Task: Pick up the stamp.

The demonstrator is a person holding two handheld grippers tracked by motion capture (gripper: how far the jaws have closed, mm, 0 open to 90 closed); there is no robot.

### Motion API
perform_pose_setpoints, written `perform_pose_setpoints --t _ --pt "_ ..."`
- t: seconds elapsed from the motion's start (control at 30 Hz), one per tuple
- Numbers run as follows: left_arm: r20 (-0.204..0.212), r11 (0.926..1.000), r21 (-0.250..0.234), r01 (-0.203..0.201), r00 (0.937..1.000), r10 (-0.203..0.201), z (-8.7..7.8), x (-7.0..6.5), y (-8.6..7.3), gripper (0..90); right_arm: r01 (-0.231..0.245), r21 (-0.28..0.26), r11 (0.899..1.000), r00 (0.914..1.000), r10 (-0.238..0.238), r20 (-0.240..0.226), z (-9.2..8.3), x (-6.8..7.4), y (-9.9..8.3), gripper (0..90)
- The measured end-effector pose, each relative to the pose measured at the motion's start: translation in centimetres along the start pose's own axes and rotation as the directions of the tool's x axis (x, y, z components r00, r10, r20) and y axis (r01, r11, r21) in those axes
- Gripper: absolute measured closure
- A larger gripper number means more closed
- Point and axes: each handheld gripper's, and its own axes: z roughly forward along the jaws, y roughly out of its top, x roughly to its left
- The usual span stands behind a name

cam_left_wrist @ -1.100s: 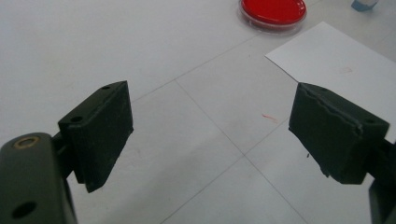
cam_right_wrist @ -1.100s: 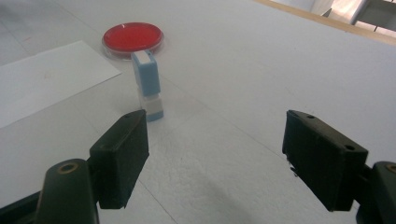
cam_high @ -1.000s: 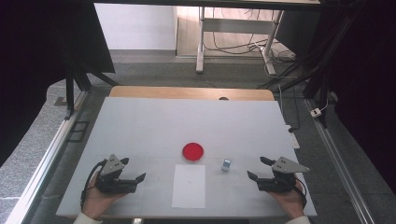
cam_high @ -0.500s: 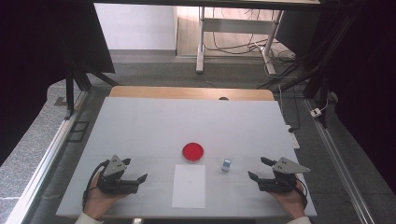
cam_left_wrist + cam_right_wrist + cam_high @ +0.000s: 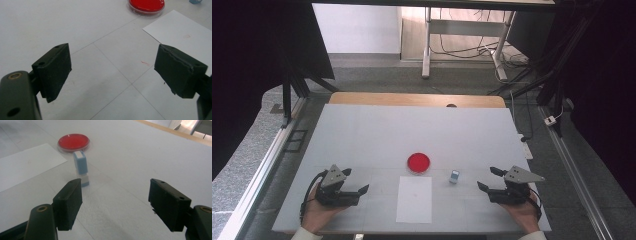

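Nothing picked up yet, so by the look of it the work is at its very start. Left claw (image 5: 362,190) sits low at the lower left of the high view, jaws spread wide with nothing between them. Right claw (image 5: 488,179) rests at the lower right, jaws also spread wide and bare.

Small blue-and-white stamp (image 5: 454,176) stands upright on the table (image 5: 362,130), right of centre, just left of the right claw's tips but not touching them. In the right gripper view the stamp (image 5: 81,167) stands just beyond the left-hand jaw, outside the gap, so the claw is not lined up on it. Red round dish (image 5: 418,162) sits near the middle of the frame, up and left of the stamp, and looks untouched. White paper sheet (image 5: 414,199) lies flat just below the dish, between the two claws.

In the left gripper view the paper (image 5: 182,32) is at the upper right and the dish (image 5: 146,5) at the top edge, both well beyond the jaws.

Judgement: the stamp is the nearest thing to a claw, so the right claw probably goes for it first. Grasp, any pressing on the dish or paper, and putting back all look left to do. Paper carries only a faint mark, too small to tell what it is.
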Motion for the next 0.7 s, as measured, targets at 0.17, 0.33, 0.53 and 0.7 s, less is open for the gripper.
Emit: perform_pose_setpoints --t 0.17,0.33,0.53,0.7 --pt "0.000 1.0000 -0.002 -0.008 1.0000 0.008 0.2 0.0 0.2 14.2 0.004 0.000 1.000 0.9999 -0.004 -0.013 0.1 0.1 0.7 28.8" --pt "-0.004 0.9999 -0.005 -0.015 0.9999 0.015 0.2 0.0 0.3 14.3 0.009 -0.001 1.000 0.9996 -0.009 -0.025 0.2 0.1 1.5 29.2" --pt "-0.008 0.9999 0.000 -0.016 0.9998 0.016 0.4 -0.2 0.3 14.4 0.027 0.005 1.000 0.9984 -0.027 -0.050 0.2 0.7 2.8 29.2" --pt "-0.013 0.9998 0.001 -0.018 0.9998 0.018 0.4 -0.3 0.3 14.5 0.055 0.009 0.998 0.9951 -0.054 -0.084 0.5 1.2 4.0 29.2"
